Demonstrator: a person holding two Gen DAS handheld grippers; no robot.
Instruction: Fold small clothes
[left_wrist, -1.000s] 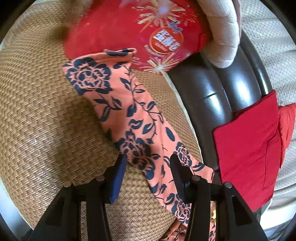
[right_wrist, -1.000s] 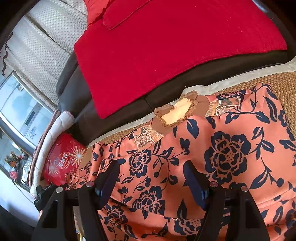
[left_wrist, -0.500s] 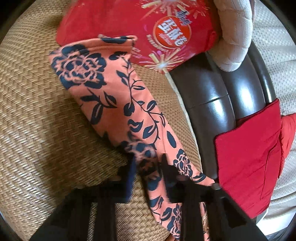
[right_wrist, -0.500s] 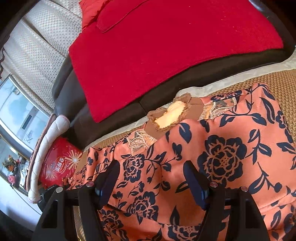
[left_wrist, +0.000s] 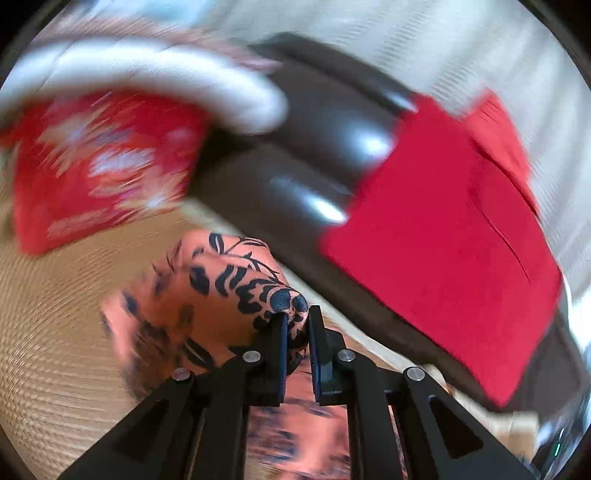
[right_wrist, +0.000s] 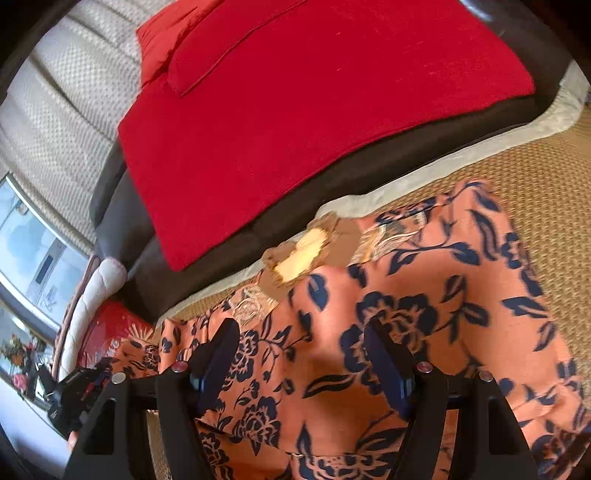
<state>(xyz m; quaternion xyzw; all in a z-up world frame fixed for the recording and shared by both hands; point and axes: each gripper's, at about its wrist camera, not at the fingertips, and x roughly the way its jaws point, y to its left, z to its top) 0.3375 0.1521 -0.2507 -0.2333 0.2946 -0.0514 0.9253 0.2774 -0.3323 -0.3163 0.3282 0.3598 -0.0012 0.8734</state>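
An orange garment with dark blue flowers (right_wrist: 424, 317) lies spread on a woven mat (right_wrist: 546, 173). Its tan collar with a yellow patch (right_wrist: 303, 254) lies toward the sofa back. My left gripper (left_wrist: 297, 325) is shut on the garment's sleeve (left_wrist: 221, 291) and holds it bunched and raised above the mat; this view is blurred. The left gripper also shows at the far left of the right wrist view (right_wrist: 79, 384). My right gripper (right_wrist: 299, 354) is open, its jaws wide apart just above the garment's body, holding nothing.
A red snack bag (left_wrist: 96, 166) lies at the mat's end against a white padded armrest (left_wrist: 166, 81). The dark leather sofa back (left_wrist: 303, 155) carries a red cloth (right_wrist: 314, 103). A window (right_wrist: 29, 251) is at the left.
My left gripper shut on the sleeve, then lifted and swung it up and away from the snack bag, bunching the cloth. My right gripper stayed open over the garment, shifting only slightly.
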